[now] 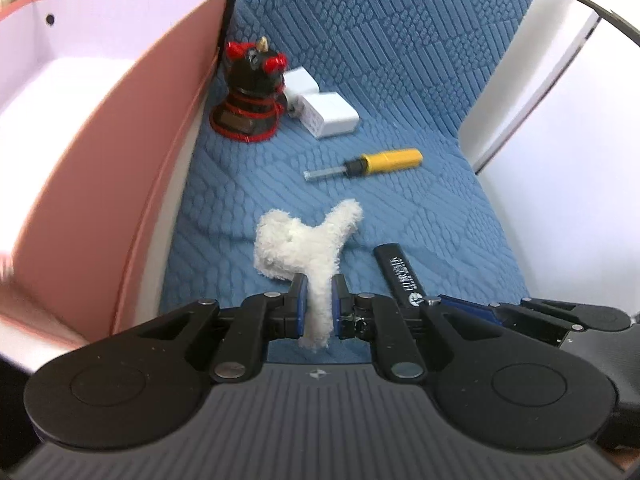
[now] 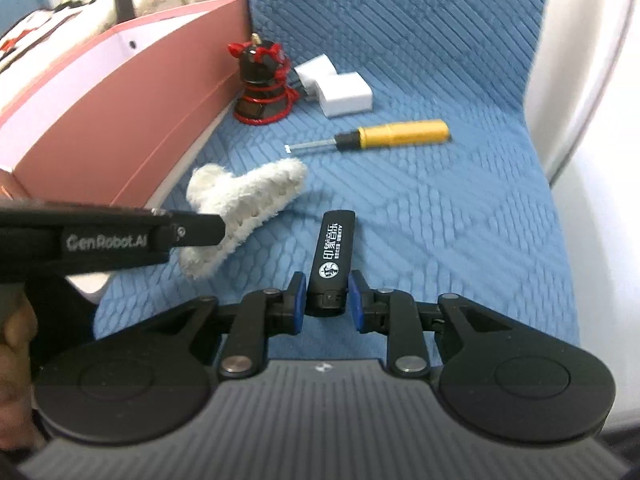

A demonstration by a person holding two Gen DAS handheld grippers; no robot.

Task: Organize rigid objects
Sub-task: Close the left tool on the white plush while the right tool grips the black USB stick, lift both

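My left gripper is shut on a fluffy white hair claw clip, just over the blue cushion; the clip also shows in the right wrist view. My right gripper is closed around the end of a black lighter with white print, its pads touching or almost touching the sides. The lighter also shows in the left wrist view. A yellow-handled screwdriver, a black and red figurine and a white charger lie farther back.
A pink box with a white inside stands open at the left, along the cushion's edge. The blue quilted cushion rises into a backrest behind. White surfaces border it at the right.
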